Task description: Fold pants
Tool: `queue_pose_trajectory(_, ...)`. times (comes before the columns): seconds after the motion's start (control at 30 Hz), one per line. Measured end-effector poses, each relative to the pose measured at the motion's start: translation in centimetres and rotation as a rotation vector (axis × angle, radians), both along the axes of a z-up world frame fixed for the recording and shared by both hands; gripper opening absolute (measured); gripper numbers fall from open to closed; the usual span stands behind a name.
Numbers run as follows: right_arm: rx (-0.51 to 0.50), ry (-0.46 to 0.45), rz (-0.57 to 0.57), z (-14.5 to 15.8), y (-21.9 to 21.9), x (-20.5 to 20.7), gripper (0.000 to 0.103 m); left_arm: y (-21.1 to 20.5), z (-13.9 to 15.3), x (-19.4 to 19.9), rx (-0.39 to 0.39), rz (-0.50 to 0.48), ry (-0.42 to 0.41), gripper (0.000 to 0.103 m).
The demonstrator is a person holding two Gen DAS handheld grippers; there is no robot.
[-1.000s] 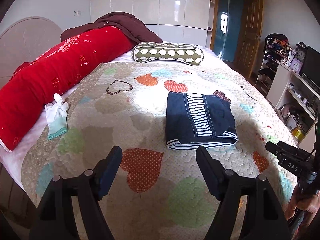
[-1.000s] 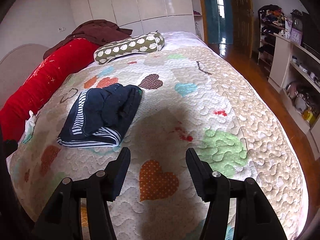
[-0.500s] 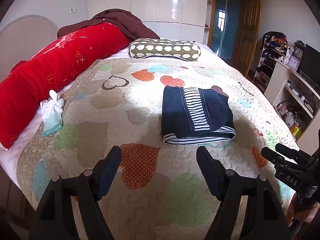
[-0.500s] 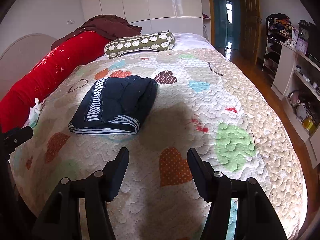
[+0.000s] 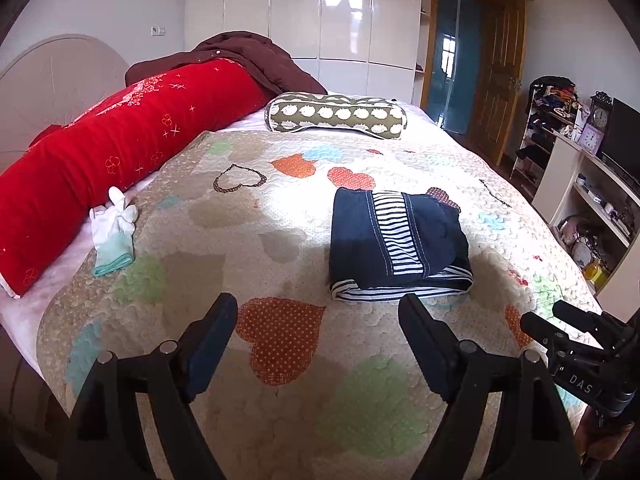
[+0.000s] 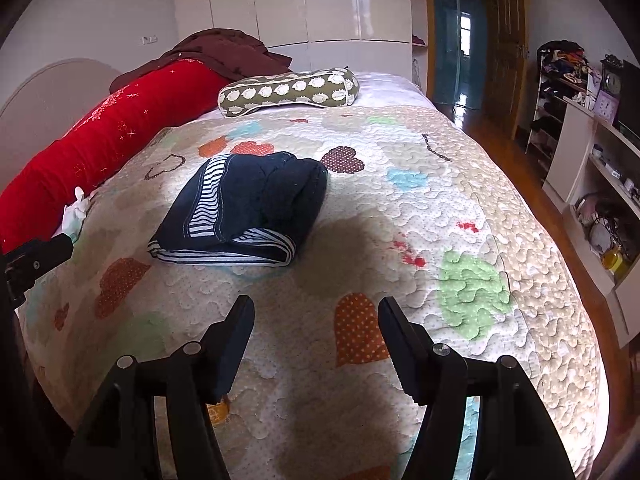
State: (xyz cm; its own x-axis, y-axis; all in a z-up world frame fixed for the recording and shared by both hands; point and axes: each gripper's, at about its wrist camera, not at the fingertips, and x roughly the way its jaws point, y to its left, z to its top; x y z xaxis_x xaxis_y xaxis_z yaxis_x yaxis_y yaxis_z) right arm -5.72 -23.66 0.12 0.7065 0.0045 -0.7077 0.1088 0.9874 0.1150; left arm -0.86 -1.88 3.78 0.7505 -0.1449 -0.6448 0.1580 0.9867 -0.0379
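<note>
Over the last second the left gripper [image 5: 318,316] has drawn slightly back, jaws spread and empty. The pants [image 5: 396,240] lie folded mid-quilt [image 5: 248,216], beyond both tools. The right gripper [image 6: 316,320], also spread, has retreated too, so the fold looks complete.

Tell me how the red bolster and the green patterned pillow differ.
The red bolster is far longer than the green patterned pillow. The bolster runs along the bed's left side; the pillow lies across the far end. The bolster is red with small embroidered marks; the pillow is olive with rows of pale blobs. A brown garment drapes over the bolster only. Both are roll-shaped.
</note>
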Motion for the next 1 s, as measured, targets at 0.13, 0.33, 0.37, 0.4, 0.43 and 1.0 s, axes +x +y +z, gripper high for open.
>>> queue_pose_trajectory(0.13, 0.001, 0.004, 0.006, -0.1, 0.4, 0.0, 0.069, 0.3, 0.3, -0.5, 0.008, 0.038, -0.046, 0.087)
queue_pose_trajectory(0.33, -0.002, -0.005, -0.002, 0.1, 0.8, -0.2, 0.070, 0.8, 1.9, -2.0, 0.030, 0.105, -0.187, 0.099)
queue_pose_trajectory(0.37, -0.006, -0.003, -0.004, 0.1, 0.8, -0.2, 0.070, 0.9, 2.1, -2.1, 0.027, 0.110, -0.195, 0.100)
queue_pose_trajectory(0.4, -0.011, 0.001, -0.007, 0.0, 0.9, -0.1, 0.071, 1.1, 2.3, -2.2, 0.020, 0.115, -0.195, 0.100)
queue_pose_trajectory(0.43, -0.015, 0.008, -0.011, 0.0, 1.1, 0.0, 0.071, 1.2, 2.3, -2.1, 0.013, 0.122, -0.188, 0.101)
queue_pose_trajectory(1.0, -0.241, 0.012, -0.135, 1.2, 2.8, -1.1, 0.071, 1.0, 1.3, -2.3, 0.050, 0.111, -0.135, 0.102)
